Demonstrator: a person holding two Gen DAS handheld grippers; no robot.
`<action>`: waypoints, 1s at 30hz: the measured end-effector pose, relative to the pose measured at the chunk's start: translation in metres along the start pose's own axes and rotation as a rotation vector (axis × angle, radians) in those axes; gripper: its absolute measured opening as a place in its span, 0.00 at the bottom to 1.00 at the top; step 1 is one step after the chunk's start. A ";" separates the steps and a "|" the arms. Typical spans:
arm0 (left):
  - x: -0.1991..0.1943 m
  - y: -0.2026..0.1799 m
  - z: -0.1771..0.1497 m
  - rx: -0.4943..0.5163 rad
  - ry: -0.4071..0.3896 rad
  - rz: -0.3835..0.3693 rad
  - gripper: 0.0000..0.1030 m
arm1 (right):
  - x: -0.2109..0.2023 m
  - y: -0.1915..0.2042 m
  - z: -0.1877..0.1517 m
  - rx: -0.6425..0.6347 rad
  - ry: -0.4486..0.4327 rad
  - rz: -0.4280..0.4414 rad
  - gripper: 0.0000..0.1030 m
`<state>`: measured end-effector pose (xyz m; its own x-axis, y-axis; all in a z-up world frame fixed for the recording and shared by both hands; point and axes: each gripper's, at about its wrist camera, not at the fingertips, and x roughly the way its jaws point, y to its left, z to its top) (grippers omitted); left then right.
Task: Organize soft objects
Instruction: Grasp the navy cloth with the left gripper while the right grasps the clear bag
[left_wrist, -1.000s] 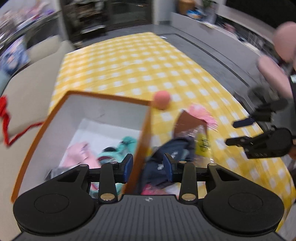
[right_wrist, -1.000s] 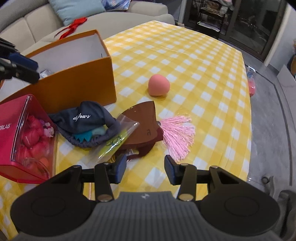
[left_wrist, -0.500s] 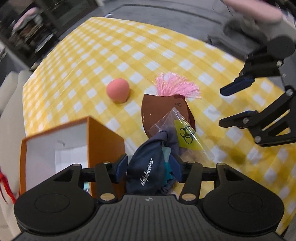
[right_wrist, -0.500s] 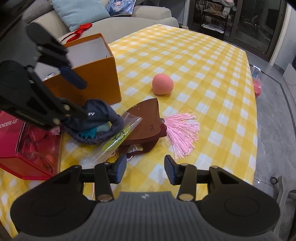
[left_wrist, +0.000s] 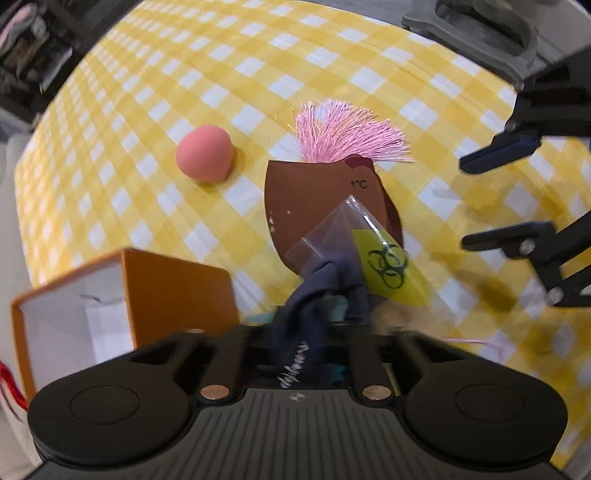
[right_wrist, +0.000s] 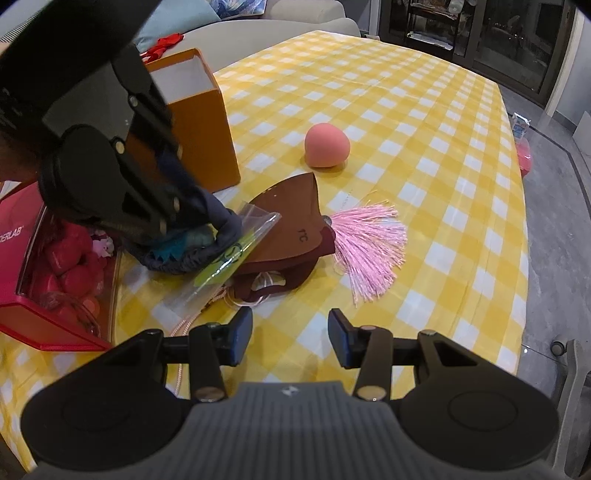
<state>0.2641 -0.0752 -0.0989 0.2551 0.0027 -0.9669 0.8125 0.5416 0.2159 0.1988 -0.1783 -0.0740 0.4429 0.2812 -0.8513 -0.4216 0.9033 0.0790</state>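
Left gripper (right_wrist: 173, 210) has its jaws clenched on the navy cloth (left_wrist: 314, 295) at lower centre of the left wrist view, beside the orange box (left_wrist: 177, 288). Right gripper (right_wrist: 290, 338) jaws stand released, holding nothing. Only the right wrist view shows the red container (right_wrist: 22, 295) at left. Pink ball (right_wrist: 327, 146) and pink tassel (right_wrist: 369, 243) lie on the table (right_wrist: 424, 110), apart.
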 end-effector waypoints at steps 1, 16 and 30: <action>-0.003 0.001 -0.002 -0.012 -0.010 -0.014 0.05 | 0.001 0.001 0.001 -0.001 0.001 0.002 0.44; -0.073 0.039 -0.034 -0.305 -0.194 -0.028 0.05 | 0.028 0.010 0.008 0.204 -0.006 0.187 0.45; -0.103 0.044 -0.045 -0.373 -0.265 -0.022 0.05 | 0.044 0.029 0.016 0.232 -0.045 0.271 0.00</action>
<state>0.2501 -0.0135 0.0041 0.4047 -0.2015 -0.8920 0.5872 0.8050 0.0846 0.2180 -0.1345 -0.1008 0.3758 0.5300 -0.7602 -0.3403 0.8419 0.4188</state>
